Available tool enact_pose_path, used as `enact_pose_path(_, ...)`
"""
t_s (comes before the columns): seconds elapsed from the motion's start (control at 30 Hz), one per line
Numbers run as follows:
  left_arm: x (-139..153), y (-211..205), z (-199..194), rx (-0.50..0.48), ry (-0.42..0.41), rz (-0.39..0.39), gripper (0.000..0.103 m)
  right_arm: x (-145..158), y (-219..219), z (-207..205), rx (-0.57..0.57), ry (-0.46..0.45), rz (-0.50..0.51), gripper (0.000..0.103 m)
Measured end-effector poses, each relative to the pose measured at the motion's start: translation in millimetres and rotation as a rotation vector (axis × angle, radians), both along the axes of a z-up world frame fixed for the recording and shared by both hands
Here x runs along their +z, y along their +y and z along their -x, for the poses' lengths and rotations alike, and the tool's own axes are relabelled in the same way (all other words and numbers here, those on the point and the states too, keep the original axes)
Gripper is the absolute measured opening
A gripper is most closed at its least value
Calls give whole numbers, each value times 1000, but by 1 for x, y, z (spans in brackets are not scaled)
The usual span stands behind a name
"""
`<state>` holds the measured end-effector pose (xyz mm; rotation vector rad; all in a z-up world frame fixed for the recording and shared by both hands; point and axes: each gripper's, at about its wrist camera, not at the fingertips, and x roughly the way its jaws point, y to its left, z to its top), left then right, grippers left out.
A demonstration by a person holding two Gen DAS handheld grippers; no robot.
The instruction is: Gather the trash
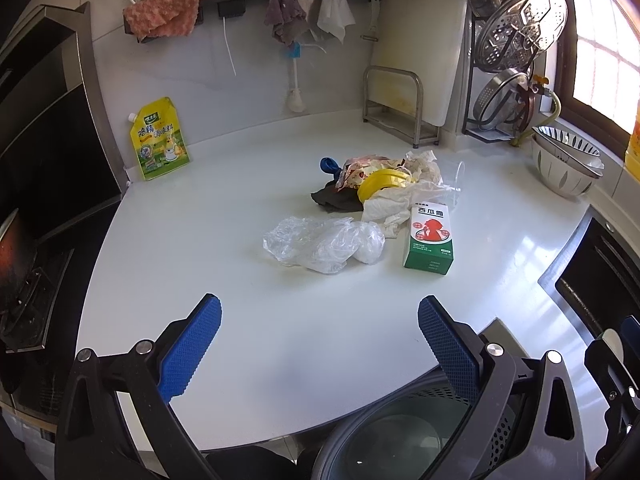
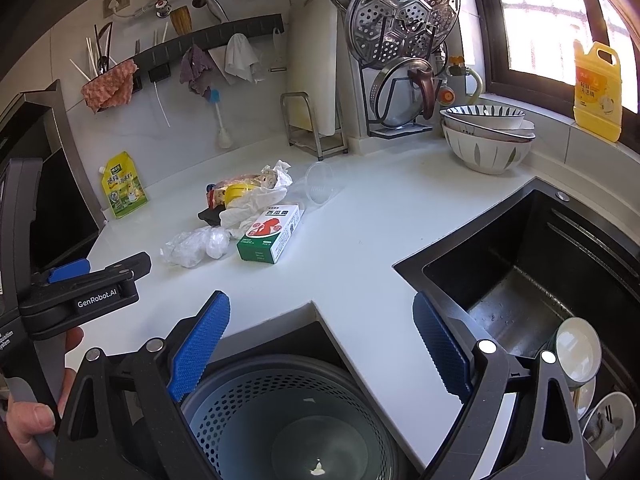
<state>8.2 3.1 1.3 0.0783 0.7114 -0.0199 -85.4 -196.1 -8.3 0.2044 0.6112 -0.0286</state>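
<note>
In the left wrist view, the left gripper (image 1: 320, 344) hangs above the white countertop (image 1: 240, 320) with its two blue ribbed fingers (image 1: 192, 352) wide apart and nothing between them. Well ahead of it, near the middle of the counter, lies the trash. The crumpled clear plastic bag (image 1: 320, 244) is closest. Just to its right stands the green and white cardboard box (image 1: 430, 236) with a red figure printed on it. Behind both is a heap of crumpled white paper (image 1: 400, 196), a yellow round lid (image 1: 384, 182), a dark scrap (image 1: 334, 200) and a blue cap (image 1: 328, 165). A yellow seasoning pouch (image 1: 162, 140) leans against the wall at the left. Below the counter edge a grey perforated bin (image 1: 400, 436) is partly visible.

In the right wrist view, the right gripper (image 2: 320, 348) is also open and empty, directly above the same grey perforated bin (image 2: 288, 420). The left gripper (image 2: 86, 276) appears at the left side, held by a hand (image 2: 32, 420). The box (image 2: 272, 234) and the plastic bag (image 2: 196, 246) rest on the counter (image 2: 360, 240) ahead, touching the paper heap (image 2: 252, 204). A black sink (image 2: 540, 280) with bowls is at the right.
</note>
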Motion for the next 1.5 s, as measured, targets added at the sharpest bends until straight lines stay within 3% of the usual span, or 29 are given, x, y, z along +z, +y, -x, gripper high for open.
enact_pose_path(1.5,-1,2,6,3,9,10,97,1,1,0,3,5,-3,89)
